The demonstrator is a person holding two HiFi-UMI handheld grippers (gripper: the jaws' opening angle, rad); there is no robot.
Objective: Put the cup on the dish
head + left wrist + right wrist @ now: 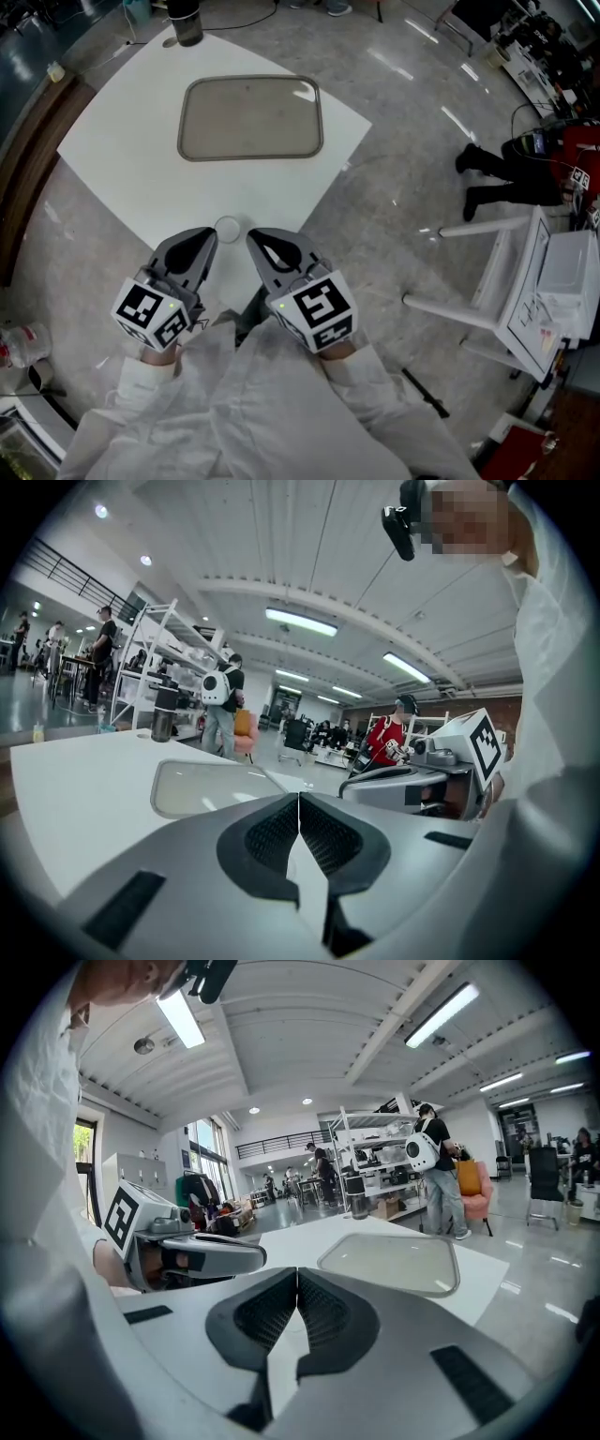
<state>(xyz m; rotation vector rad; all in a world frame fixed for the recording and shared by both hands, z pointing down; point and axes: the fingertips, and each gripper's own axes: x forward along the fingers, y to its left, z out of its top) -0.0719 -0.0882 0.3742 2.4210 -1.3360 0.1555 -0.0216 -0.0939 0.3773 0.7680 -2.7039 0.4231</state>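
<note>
Left gripper and right gripper hover at the near edge of the bench, jaws pressed together on nothing. Beyond them the dish lies empty. The cup stands at the far left corner. The pickup seems unstarted, so next a gripper must reach far and spread around the cup.

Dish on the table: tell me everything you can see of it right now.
The dish is a shallow rectangular tray with rounded corners, greyish-beige with a darker raised rim, glossy, likely plastic. It lies flat on the white table with nothing in it. The dark cup stands apart from it at the far corner. The left gripper and right gripper are short of the dish, not touching.
</note>
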